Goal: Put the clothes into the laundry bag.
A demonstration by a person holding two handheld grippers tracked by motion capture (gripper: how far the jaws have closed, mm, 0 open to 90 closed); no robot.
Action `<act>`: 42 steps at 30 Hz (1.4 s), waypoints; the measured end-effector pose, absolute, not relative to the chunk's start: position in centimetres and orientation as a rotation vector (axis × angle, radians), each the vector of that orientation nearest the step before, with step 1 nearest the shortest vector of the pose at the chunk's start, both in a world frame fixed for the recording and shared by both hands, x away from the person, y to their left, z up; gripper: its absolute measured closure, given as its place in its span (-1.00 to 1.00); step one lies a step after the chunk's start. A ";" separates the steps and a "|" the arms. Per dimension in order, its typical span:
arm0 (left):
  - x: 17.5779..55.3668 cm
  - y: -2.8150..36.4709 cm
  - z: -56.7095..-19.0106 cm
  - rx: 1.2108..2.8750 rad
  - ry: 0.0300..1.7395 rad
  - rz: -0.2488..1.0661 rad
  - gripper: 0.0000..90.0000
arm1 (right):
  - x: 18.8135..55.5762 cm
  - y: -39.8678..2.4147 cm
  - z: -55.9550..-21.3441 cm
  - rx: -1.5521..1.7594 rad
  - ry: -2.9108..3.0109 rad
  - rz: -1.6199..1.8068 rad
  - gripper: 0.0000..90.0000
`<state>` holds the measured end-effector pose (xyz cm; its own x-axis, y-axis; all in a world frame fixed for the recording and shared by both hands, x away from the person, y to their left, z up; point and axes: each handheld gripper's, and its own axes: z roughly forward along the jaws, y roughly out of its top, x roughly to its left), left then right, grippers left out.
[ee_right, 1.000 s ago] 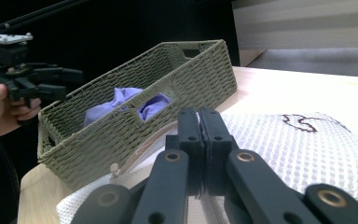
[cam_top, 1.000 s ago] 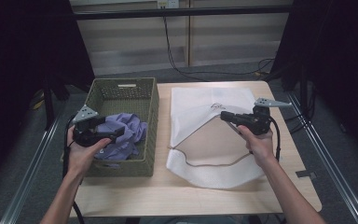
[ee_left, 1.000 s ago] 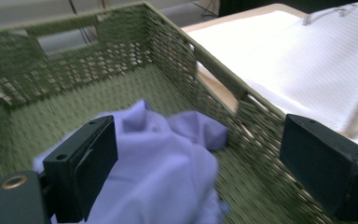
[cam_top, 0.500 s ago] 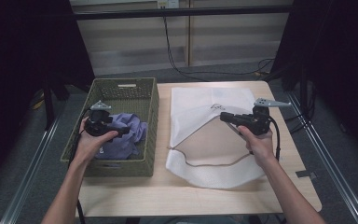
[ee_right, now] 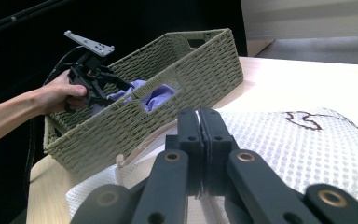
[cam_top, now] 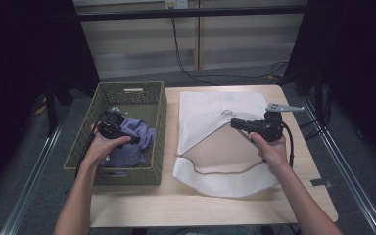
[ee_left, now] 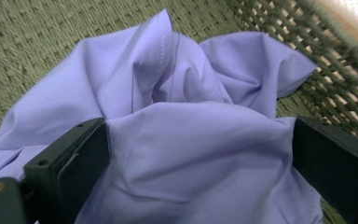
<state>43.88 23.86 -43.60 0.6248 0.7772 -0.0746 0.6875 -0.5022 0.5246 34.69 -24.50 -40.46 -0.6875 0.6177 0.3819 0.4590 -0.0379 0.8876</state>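
Note:
A lilac cloth (cam_top: 138, 147) lies crumpled in the green woven basket (cam_top: 159, 110) at the table's left. My left gripper (cam_top: 135, 139) reaches down into the basket; its jaws have just been opening. In the left gripper view the cloth (ee_left: 168, 84) bulges between the wide-apart jaws of that gripper (ee_left: 200, 128). My right gripper (cam_top: 235, 122) hovers over the white mesh bag (cam_top: 215, 103), shut on the bag's upper edge and holding it lifted so the mouth gapes. In the right gripper view its jaws (ee_right: 198, 114) meet above the mesh (ee_right: 307, 149), with the basket (ee_right: 168, 93) beyond.
The bag's brown drawstring (cam_top: 215, 171) trails across the wooden table (cam_top: 186, 205). Metal rails run along both sides of the table, and cables hang against the back wall. Bare tabletop lies in front of the basket and bag.
My left gripper has moved right and down into the basket onto the lilac cloth, its jaws now spread around a fold. The right gripper and the bag have stayed put.

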 end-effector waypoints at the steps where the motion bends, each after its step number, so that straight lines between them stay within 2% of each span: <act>1: 44.0 23.8 -43.9 2.360 1.150 0.211 -0.91 | 34.7 -24.5 -40.5 1.177 2.084 1.826 0.96; 11: 44.7 22.9 -45.4 2.446 1.148 0.156 -0.95 | 34.7 -24.4 -40.5 1.180 2.093 1.817 0.96; 17: 45.0 22.9 -46.1 2.441 1.172 0.110 -1.00 | 34.8 -24.4 -40.6 1.190 2.098 1.815 0.96; 18: 44.9 22.8 -46.3 2.417 1.184 0.113 -1.00 | 34.8 -24.4 -40.7 1.186 2.101 1.815 0.96; 22: 44.8 22.6 -46.9 2.536 1.118 0.153 -1.00 | 34.7 -24.4 -40.7 1.188 2.101 1.814 0.96; 36: 44.5 23.2 -48.2 2.555 1.008 0.192 -1.00 | 34.6 -24.4 -40.7 1.185 2.101 1.811 0.96; 40: 44.4 23.0 -47.8 2.575 1.010 0.196 -0.82 | 34.6 -24.4 -40.7 1.183 2.103 1.810 0.96; 41: 44.4 22.9 -47.6 2.569 1.059 0.174 -0.76 | 34.6 -24.4 -40.7 1.184 2.103 1.810 0.96; 42: 44.5 22.8 -47.4 2.562 1.101 0.162 -0.54 | 34.6 -24.3 -40.7 1.185 2.108 1.806 0.96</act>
